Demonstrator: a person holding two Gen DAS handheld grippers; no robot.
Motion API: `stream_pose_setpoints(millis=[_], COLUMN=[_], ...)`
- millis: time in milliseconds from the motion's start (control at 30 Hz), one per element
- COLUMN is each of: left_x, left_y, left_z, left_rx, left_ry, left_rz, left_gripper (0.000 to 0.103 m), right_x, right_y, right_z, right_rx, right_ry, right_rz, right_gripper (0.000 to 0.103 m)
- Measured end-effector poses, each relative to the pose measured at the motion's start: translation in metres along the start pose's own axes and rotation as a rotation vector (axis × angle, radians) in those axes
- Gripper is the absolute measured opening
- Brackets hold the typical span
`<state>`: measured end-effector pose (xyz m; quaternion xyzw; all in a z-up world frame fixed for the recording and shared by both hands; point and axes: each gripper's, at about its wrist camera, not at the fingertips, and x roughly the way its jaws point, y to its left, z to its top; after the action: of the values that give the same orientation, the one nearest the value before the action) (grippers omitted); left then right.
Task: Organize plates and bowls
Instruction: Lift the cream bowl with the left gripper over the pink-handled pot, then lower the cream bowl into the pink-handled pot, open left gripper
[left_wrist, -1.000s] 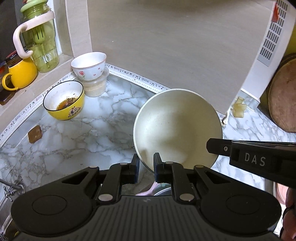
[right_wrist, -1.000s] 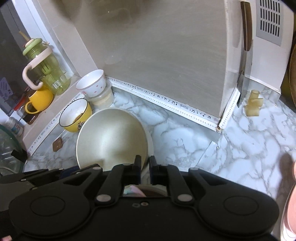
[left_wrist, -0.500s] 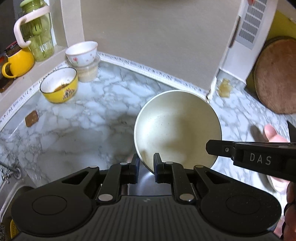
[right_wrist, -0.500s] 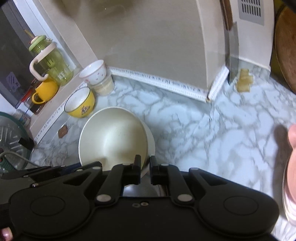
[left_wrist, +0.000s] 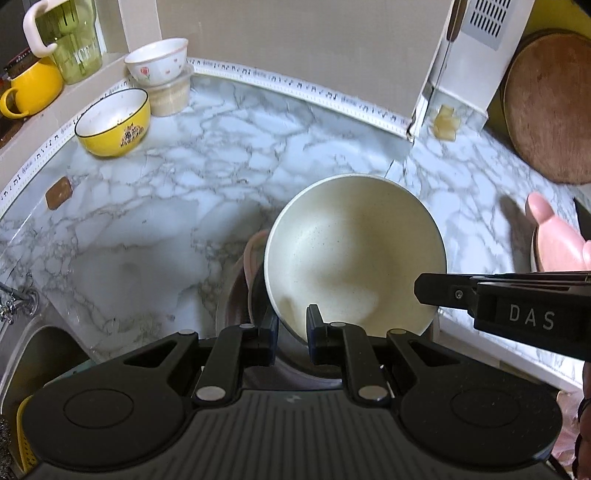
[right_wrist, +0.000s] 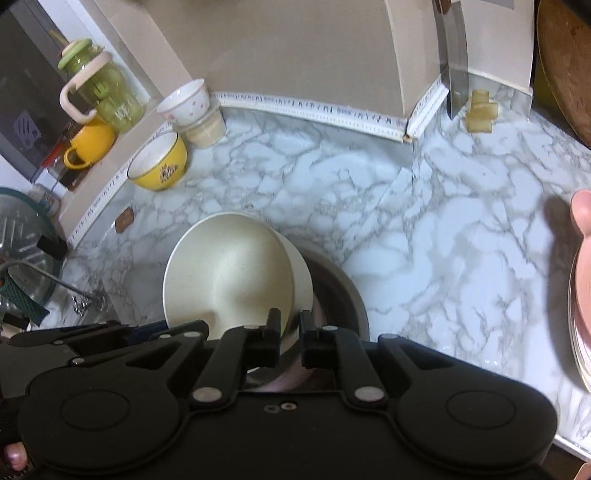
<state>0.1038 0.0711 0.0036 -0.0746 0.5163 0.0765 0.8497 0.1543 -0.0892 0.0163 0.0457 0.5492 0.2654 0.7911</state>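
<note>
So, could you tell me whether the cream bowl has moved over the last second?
Yes: the cream bowl has drawn back from the yellow bowl, toward the counter's near edge.

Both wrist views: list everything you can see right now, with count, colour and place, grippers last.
Cream bowl: 1, off-white, tilted, gripped at its rim by both grippers above a metal basin.
Metal basin: 1, steel, beneath the cream bowl.
Yellow bowl: 1, yellow with white inside, back left of the counter.
White bowl: 1, white with red marks, stacked on a plastic tub.
Plastic tub: 1, translucent, back left corner.
Yellow mug: 1, on the ledge.
Green bottle: 1, green with cream handle, on the ledge.
Pink plates: stack, count unclear, far right.
Wooden board: 1, brown, leaning at right.
Left gripper: black, shut on the bowl rim.
Right gripper: black, shut on the bowl rim.
</note>
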Motion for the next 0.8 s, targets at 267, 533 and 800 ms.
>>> stream_pose_setpoints(millis=[267, 533, 800], left_x=[0.006, 0.012, 0.016], left_y=[0.001, -0.003, -0.003], left_z=[0.002, 0.005, 0.010], left_rx=[0.025, 0.073, 0.090], left_ry=[0.079, 0.115, 0.120], left_rz=[0.012, 0.035, 0.034], left_gripper=[0.014, 0.014, 0.014], right_x=[0.010, 0.017, 0.020], right_y=[0.002, 0.000, -0.003], right_z=[-0.003, -0.004, -0.001], right_rx=[0.013, 0.032, 0.046], right_ry=[0.059, 0.107, 0.128], right_rz=[0.002, 0.011, 0.022], right_gripper=[0.010, 0.011, 0.015])
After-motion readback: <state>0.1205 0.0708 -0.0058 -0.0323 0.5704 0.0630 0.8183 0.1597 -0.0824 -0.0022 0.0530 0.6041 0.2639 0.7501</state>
